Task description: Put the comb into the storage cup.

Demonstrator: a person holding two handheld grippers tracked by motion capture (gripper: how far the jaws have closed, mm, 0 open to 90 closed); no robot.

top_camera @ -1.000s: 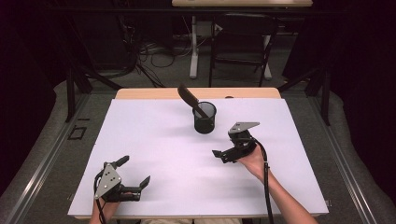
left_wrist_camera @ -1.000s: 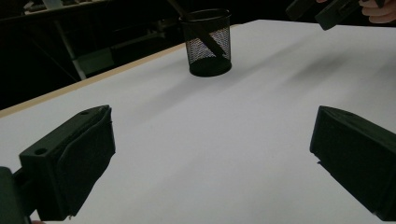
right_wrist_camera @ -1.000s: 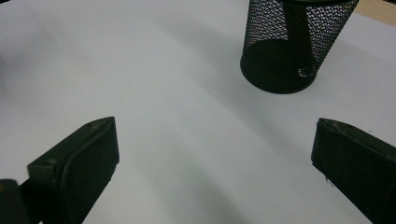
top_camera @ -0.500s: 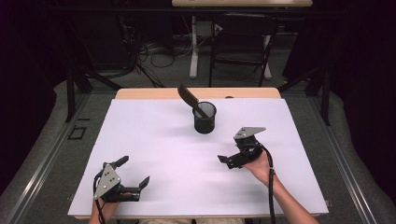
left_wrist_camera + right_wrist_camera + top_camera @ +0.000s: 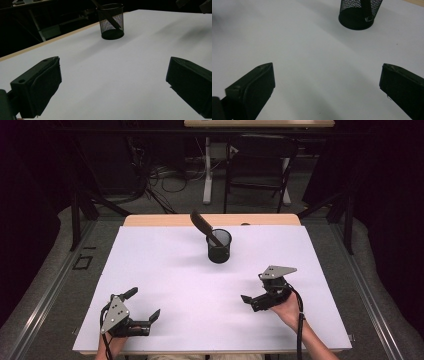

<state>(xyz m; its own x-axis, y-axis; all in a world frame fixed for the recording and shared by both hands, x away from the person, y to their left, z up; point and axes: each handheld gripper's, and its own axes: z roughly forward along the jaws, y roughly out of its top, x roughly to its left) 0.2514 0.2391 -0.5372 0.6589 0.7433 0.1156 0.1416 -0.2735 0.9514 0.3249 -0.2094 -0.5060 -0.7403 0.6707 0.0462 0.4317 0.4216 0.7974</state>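
Sitting idle between steps, by my read: both grippers rest low near the table's (image 5: 165, 270) front edge, jaws wide and empty. Left gripper (image 5: 142, 312) is at the front-left corner, right gripper (image 5: 255, 299) toward the front-right, well apart from each other. Black mesh cup (image 5: 219, 246) stands upright near the middle of the back edge, with a dark flat tool (image 5: 202, 224) leaning in it, top tilted toward the back-left. Nothing touching cup or tool. Right gripper is nearer, so if the tool comes out next, that calls for a reach toward the back edge, closing on the exposed upper end, other gripper steadying the cup
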